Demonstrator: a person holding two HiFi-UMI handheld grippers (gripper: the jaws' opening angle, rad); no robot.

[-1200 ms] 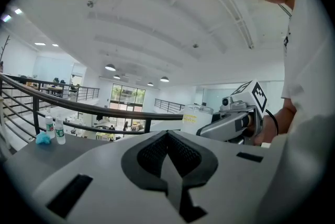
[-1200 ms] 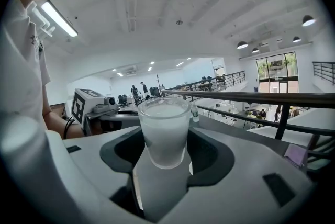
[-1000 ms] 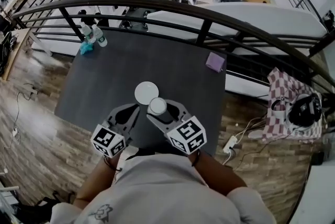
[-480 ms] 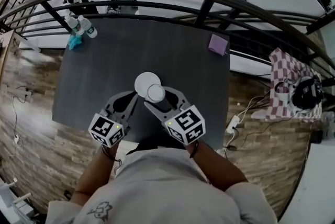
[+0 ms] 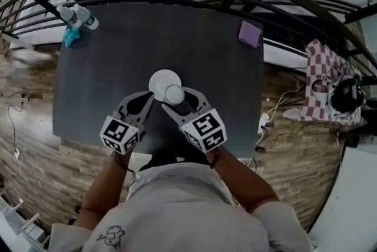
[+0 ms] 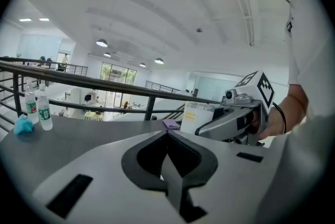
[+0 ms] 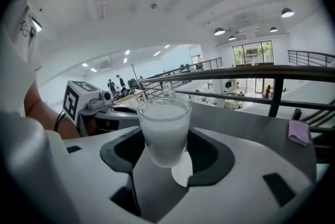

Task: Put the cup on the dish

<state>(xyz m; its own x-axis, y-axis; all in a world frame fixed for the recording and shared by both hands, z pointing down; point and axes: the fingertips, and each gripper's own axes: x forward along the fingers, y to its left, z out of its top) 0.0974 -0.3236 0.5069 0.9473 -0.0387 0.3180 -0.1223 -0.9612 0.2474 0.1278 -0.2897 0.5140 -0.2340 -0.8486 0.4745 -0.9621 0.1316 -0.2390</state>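
Two water bottles [image 5: 86,19] beside a teal cloth [image 5: 70,37], a purple cloth [image 5: 250,33], on the dark table [image 5: 177,39]

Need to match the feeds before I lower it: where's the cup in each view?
Head view: cup at centre, overlapping the dish's near edge.
Left gripper view: cup right of centre, at mid-height.
Right gripper view: cup dead centre, between the jaws.
Shared landmark: purple cloth at the table's far right corner.
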